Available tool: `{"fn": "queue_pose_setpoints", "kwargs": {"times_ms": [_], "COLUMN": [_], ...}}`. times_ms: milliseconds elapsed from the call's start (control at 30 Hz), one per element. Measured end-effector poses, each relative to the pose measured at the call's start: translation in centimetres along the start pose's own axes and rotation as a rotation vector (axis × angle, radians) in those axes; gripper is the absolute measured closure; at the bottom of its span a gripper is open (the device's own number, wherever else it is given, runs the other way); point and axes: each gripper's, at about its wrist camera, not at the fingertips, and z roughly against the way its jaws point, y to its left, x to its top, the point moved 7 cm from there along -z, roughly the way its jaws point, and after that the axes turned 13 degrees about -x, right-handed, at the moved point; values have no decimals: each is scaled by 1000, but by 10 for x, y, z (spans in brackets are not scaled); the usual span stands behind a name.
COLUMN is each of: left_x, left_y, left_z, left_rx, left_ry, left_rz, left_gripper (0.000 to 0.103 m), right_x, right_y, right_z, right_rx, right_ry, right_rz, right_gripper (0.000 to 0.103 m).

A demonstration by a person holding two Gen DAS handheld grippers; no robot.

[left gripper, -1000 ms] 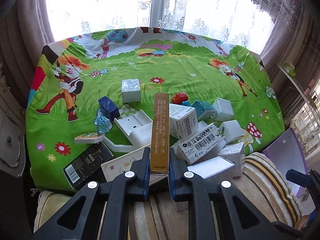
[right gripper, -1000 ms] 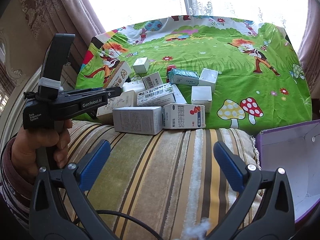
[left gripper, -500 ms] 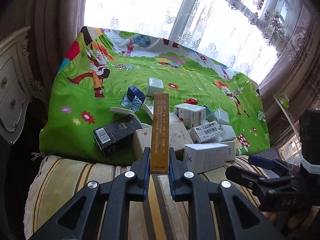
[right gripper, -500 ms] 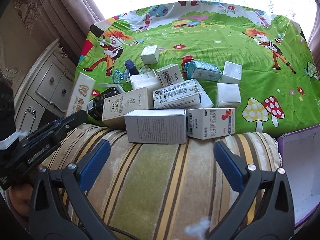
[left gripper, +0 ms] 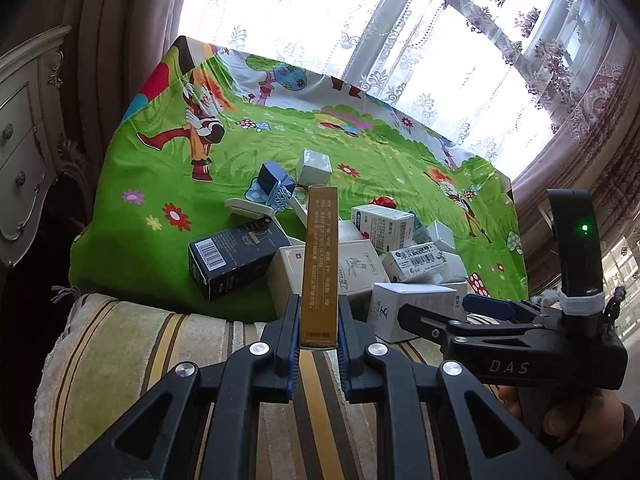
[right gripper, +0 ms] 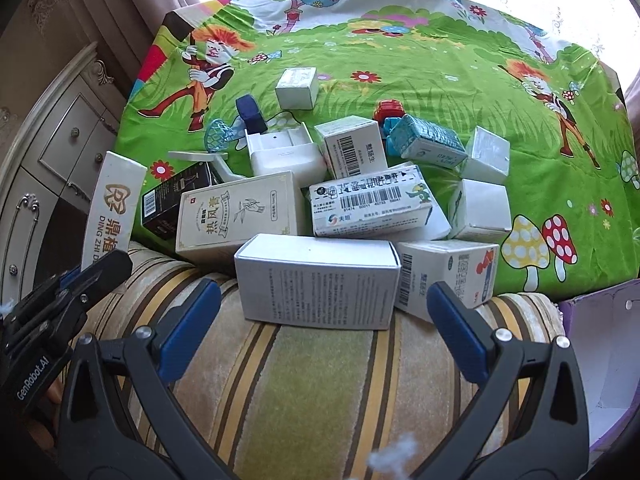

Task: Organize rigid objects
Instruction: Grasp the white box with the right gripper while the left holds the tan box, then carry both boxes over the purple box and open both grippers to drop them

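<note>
My left gripper is shut on a long, flat box, seen gold edge-on and sticking out ahead of the fingers. In the right wrist view the same box shows a white face with an orange logo, held up at the left of the pile by the left gripper. My right gripper stands wide open, low over the striped cushion. A white box with small print lies just ahead of its blue pads, untouched. Behind it, several cartons are piled, one a barcode carton.
The pile sits at the near edge of a green cartoon cloth. A striped cushion lies in front. An open purple-rimmed box is at the right, a pale dresser at the left. A black carton lies left of the pile.
The left gripper has swung left and rolled, still holding the long box. The right gripper has dropped closer to the pile, so the white box now lies just beyond its open fingers.
</note>
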Motion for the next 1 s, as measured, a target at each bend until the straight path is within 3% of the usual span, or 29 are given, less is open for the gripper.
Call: {"fn": "queue_pose_setpoints", "kwargs": {"times_ms": [433,500,533,1000], "left_x": [-1,-2,-2,-2], "left_y": [3,2,2,-22], "left_z": [-4,-4,-4,0], "left_rx": [0,3,5,37], "left_ry": [11,11,10,13], "left_rz": [9,8,7,-60], "left_gripper": [86,86,86,87], "right_x": [6,6,4,-8], "right_y": [8,8,7,-22], "right_z": [-23,-27,-27,35], "right_rx": [-17,-6,2,88], "right_ry": [71,87,91,-98], "right_rz": [22,14,8,-68], "right_gripper": [0,14,15,15]}}
